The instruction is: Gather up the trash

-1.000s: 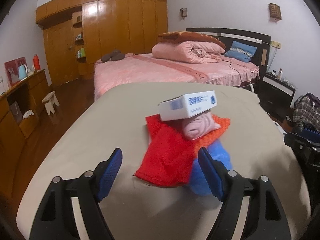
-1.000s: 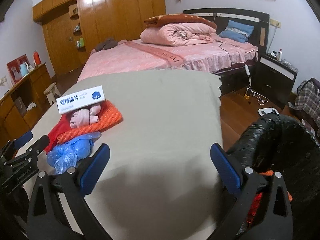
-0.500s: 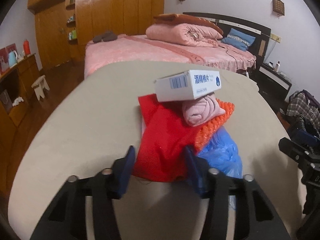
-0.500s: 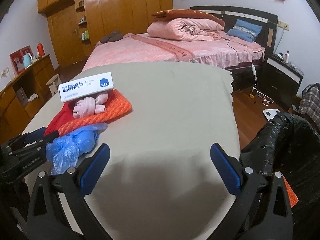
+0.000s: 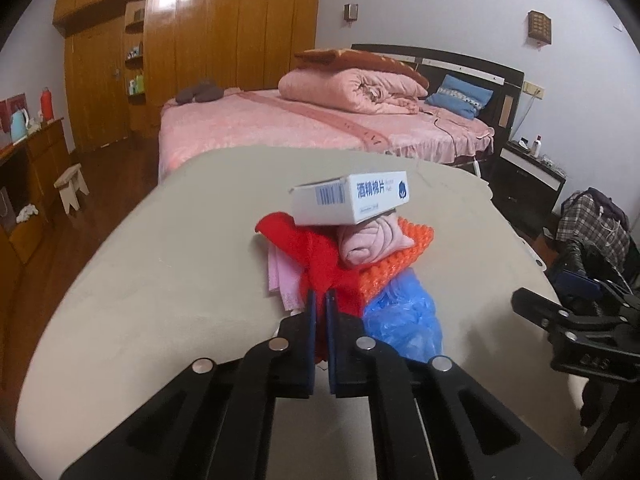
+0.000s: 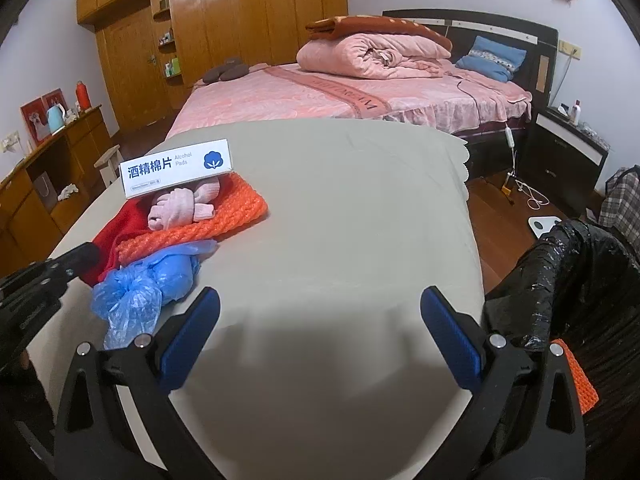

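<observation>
A pile of trash lies on the beige table (image 5: 168,280): a red cloth (image 5: 316,256), an orange foam net (image 5: 412,240), a rolled pink cloth (image 5: 368,242), a blue plastic bag (image 5: 404,320) and a white alcohol-pads box (image 5: 352,198) on top. My left gripper (image 5: 319,300) is shut on the near edge of the red cloth, which is bunched up. In the right wrist view the pile sits at the left, with the red cloth (image 6: 120,232) and the blue bag (image 6: 148,288). My right gripper (image 6: 320,320) is open and empty above the table.
A black-lined trash bin (image 6: 576,280) stands at the right of the table with an orange net piece (image 6: 580,380) inside. A pink bed (image 6: 360,96) lies beyond the table. A wooden wardrobe (image 5: 200,52) and sideboard (image 5: 24,168) line the left.
My left gripper has moved forward and closed on the near edge of the red cloth, bunching it and uncovering a pale pink sheet under it. My right gripper stays open.
</observation>
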A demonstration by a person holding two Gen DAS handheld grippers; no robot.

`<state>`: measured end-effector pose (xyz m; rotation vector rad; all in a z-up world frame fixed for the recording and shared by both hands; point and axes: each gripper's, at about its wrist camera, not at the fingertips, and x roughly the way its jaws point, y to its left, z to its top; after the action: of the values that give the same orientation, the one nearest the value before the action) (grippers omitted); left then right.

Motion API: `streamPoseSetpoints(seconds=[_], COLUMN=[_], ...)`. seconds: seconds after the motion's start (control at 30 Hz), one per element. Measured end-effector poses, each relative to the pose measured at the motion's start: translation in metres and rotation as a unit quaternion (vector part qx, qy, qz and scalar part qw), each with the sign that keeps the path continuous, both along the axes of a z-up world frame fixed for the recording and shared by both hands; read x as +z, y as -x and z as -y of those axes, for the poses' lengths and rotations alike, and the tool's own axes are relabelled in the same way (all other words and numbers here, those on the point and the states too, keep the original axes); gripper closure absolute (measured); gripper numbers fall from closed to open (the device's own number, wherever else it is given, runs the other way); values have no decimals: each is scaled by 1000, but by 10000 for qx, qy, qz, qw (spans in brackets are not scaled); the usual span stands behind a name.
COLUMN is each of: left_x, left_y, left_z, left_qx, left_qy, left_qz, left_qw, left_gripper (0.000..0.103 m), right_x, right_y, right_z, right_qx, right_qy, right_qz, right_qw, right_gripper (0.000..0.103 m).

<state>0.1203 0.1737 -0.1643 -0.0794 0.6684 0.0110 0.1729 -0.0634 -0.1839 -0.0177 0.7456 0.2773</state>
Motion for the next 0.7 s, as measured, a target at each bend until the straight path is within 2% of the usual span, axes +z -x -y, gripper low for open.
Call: streamPoseSetpoints(seconds=[0.37,0.4,0.47,0.5,0.6,0.7], left_x=[7,9,14,17,23,26], left_y=[0,-1,-5,-7,-18,-32], left_z=[-16,-16,-15,-14,-11,-8], left_qx=[288,285,280,286,237,169], left_qy=[-22,-8,-18,-39,-40,-34], left_qz=[-2,27,79,141,249,306], left_qw=[9996,9996,9996,9995,9994,9994], left_gripper=[98,95,79,68,61,60], right_x=[11,15,19,22,28,33], right_y=[-2,-4,-10,-13,-23,-31], right_z=[-6,-6,-7,-7,-6,-3], right_qx=[90,75,49,33,-34,-123], right_qy=[-69,-89,-104,-119,-145,-181], right_qz=[71,112,164,181,236,285], right_qw=[9999,9999,9998,9998,9996,9994], right_gripper=[5,5,5,5,5,5])
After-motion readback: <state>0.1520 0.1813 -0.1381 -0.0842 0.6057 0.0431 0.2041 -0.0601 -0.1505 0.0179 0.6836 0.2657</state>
